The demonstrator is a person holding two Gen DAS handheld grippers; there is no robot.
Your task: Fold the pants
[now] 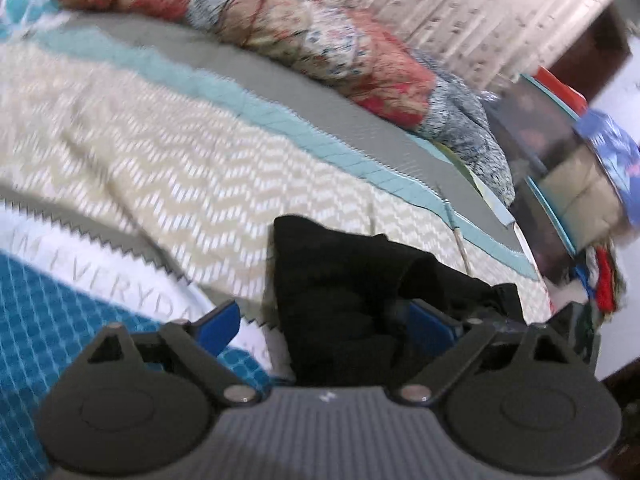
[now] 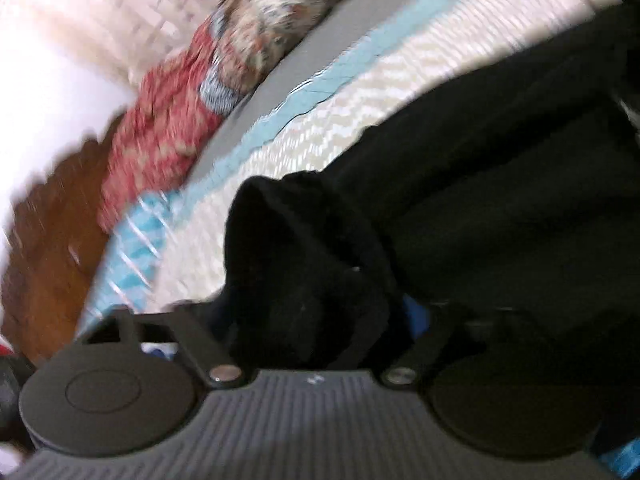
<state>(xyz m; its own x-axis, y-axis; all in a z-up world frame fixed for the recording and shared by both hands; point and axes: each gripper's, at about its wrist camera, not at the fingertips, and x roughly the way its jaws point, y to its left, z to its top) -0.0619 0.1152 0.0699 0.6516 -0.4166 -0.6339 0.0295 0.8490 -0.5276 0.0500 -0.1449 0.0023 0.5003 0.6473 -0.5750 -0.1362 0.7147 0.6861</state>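
Note:
The black pants (image 1: pixel 340 280) lie bunched on a cream zigzag bedspread (image 1: pixel 160 152). My left gripper (image 1: pixel 326 326) stands wide open over their near end. Its blue pads (image 1: pixel 220 326) sit far apart, the cloth lies loosely between them, and the left pad is clear of it. In the right wrist view the pants (image 2: pixel 500 184) stretch away to the right across the bedspread (image 2: pixel 320 132). A bunched end of them fills the gap of my right gripper (image 2: pixel 312 312) and hides most of its fingers. Only a sliver of one blue pad (image 2: pixel 416 312) shows, and the jaws stand partly apart.
A rolled red floral quilt (image 1: pixel 320 40) (image 2: pixel 160 112) lies along the bed's far side. Boxes and clutter (image 1: pixel 560 152) stand beyond the bed's right edge. A teal checked cloth (image 1: pixel 60 320) lies at the near left. A brown wooden surface (image 2: pixel 52 240) shows past the bed's left edge.

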